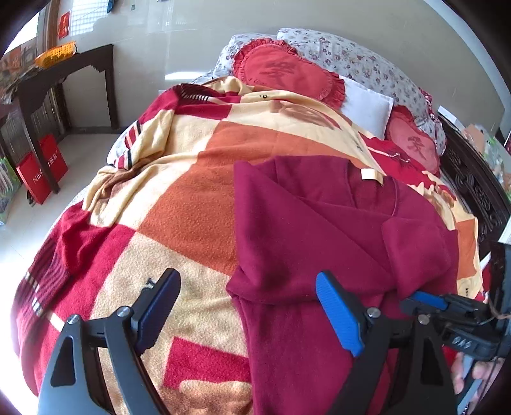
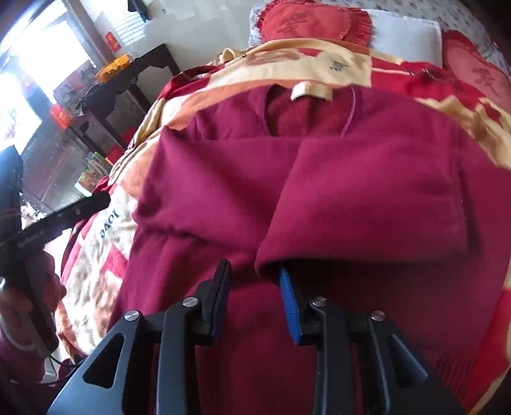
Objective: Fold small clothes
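Maroon fleece top (image 1: pixel 319 223) lies on the checked blanket (image 1: pixel 179 204) of the bed, both sleeves folded across its front. Left tool (image 1: pixel 249 314) stands wide at its lower left edge, gripping nothing. Right tool (image 2: pixel 255 303) stands narrow, nothing pinched; folded sleeve cuff (image 2: pixel 271 265) drapes over its blue pad.

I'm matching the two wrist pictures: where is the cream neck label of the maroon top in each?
Left wrist: cream neck label sits right of centre, upper middle, at the collar of the maroon top.
Right wrist: label sits near top centre, above the folded sleeves.
Shared landmark: the red heart-shaped cushion beyond the top.
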Action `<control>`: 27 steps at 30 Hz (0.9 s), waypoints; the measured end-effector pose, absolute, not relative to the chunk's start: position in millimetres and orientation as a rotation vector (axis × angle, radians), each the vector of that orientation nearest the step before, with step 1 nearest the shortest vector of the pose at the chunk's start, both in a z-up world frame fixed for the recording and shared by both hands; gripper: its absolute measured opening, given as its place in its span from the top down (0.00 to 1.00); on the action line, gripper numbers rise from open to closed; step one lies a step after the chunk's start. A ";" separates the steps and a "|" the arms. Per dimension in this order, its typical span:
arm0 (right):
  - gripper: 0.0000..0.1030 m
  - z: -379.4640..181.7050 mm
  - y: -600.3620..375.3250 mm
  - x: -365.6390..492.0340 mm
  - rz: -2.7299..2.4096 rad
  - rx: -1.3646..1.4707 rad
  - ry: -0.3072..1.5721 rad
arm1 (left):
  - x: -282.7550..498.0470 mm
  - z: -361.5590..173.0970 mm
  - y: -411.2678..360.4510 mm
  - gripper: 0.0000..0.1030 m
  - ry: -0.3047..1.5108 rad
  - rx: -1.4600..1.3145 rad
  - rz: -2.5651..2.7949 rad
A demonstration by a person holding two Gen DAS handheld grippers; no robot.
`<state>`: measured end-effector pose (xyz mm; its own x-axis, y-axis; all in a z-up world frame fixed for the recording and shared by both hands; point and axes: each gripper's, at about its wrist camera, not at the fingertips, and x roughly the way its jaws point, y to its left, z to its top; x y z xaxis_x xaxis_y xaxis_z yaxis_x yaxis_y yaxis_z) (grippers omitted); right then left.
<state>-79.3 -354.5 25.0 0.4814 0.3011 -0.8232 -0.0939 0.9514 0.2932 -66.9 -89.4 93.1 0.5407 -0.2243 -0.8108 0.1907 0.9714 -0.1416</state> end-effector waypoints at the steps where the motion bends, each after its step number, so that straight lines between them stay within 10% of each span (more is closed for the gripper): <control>1: 0.86 27.1 -360.3 -83.2 0.226 0.239 1.025 | -66.7 92.8 -88.8 0.13 0.969 -0.042 -0.246; 12: 0.70 18.4 -462.2 -96.5 0.060 0.756 0.904 | -66.5 89.7 -84.6 0.13 0.982 -0.079 -0.250; 16: 0.99 27.0 -461.4 -82.2 0.026 0.775 0.828 | -67.0 95.2 -75.0 0.13 0.970 -0.092 -0.242; 20: 1.00 69.2 -394.9 -64.8 0.237 0.618 0.742 | -60.2 96.7 -60.4 0.13 0.972 -0.170 -0.232; 27: 0.80 56.2 -321.1 -56.4 0.430 0.449 0.914 | -55.3 95.7 -57.9 0.13 0.988 -0.213 -0.261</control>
